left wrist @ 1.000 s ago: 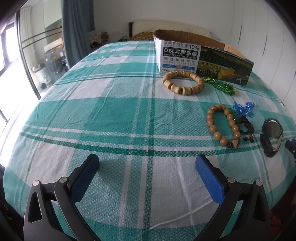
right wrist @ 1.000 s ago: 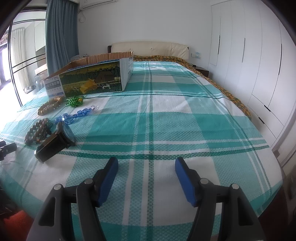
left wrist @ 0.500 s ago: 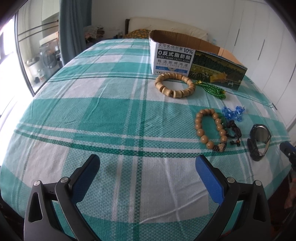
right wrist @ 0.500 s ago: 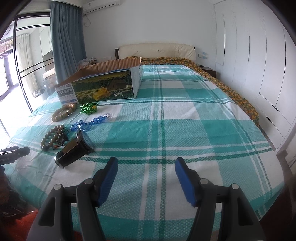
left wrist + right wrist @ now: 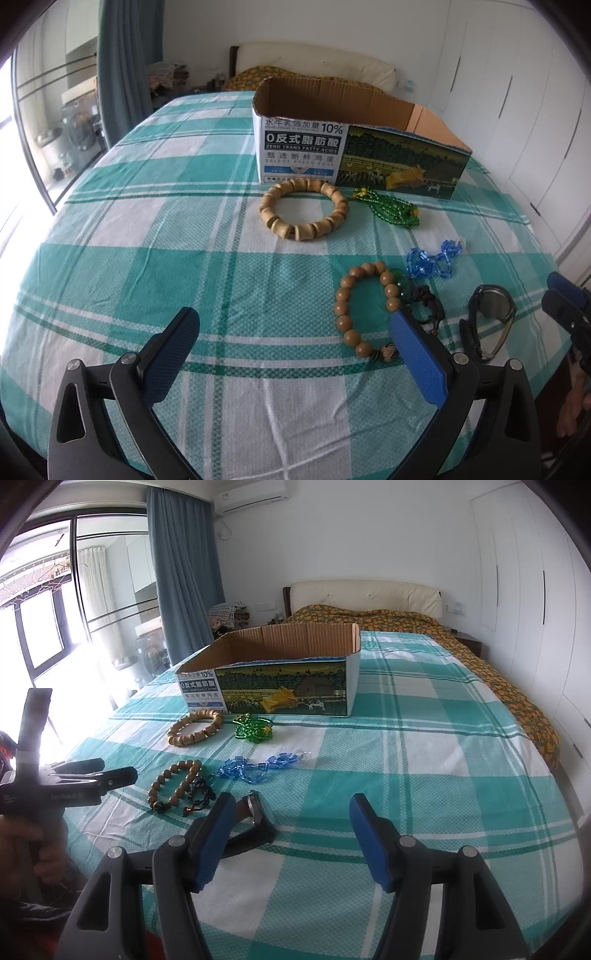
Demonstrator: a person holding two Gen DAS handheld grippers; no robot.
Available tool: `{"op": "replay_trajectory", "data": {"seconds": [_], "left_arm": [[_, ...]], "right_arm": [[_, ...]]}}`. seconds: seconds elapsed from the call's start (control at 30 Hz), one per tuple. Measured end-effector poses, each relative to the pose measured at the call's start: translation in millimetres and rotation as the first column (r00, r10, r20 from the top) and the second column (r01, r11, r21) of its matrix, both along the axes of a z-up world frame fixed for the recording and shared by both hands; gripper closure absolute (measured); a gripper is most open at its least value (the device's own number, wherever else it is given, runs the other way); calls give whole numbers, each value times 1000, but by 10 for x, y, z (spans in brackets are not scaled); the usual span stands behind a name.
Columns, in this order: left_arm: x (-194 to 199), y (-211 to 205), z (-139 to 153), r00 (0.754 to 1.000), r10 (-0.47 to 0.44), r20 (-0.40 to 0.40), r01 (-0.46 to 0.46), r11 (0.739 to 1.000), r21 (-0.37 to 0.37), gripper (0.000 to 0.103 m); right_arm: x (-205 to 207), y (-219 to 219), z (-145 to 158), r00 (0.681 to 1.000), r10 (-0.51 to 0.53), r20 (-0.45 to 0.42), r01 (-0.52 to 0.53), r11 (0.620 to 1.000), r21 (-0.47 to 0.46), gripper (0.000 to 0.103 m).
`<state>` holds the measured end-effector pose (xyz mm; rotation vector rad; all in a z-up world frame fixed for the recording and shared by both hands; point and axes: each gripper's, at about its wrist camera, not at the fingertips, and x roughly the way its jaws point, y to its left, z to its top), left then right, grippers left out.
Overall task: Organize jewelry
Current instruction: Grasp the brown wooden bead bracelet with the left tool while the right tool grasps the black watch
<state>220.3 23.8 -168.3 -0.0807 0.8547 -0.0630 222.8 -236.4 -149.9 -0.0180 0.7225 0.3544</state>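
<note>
both tools are held wide open and empty: the left gripper point(image 5: 291, 332) above bare sheet beside the round-bead bracelet point(image 5: 364, 312), the right gripper point(image 5: 291, 812) just past the watch point(image 5: 251, 825). nothing has been gathered yet; the cardboard box point(image 5: 280, 672) looks empty, though its floor is hidden. if the round-bead bracelet is pinched carelessly, the dark cord point(image 5: 428, 302) touching it may be dragged along. the green beads point(image 5: 391, 208) and barrel-bead bracelet point(image 5: 303, 210) lie just before the box wall, so little room is left there. the blue crystals point(image 5: 258, 768) lie between. the bed point(image 5: 443, 760) is open to the right; its near edge is close below both tools.
</note>
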Motion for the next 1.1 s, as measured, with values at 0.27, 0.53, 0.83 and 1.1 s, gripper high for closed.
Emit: {"op": "replay_trajectory", "data": {"seconds": [0.27, 0.53, 0.83, 1.1], "left_arm": [[172, -148, -122, 999, 3, -43, 1, 997, 82, 1], [260, -195, -276, 995, 3, -101, 9, 993, 120, 1], [184, -312, -247, 996, -48, -81, 55, 995, 83, 23], [123, -357, -138, 990, -128, -66, 129, 992, 12, 93]], "right_arm": [[265, 309, -168, 992, 98, -85, -106, 990, -94, 38], [436, 406, -345, 972, 116, -203, -153, 972, -177, 57], [392, 362, -477, 966, 113, -231, -161, 967, -198, 89], [295, 219, -322, 968, 74, -241, -103, 989, -111, 92]]}}
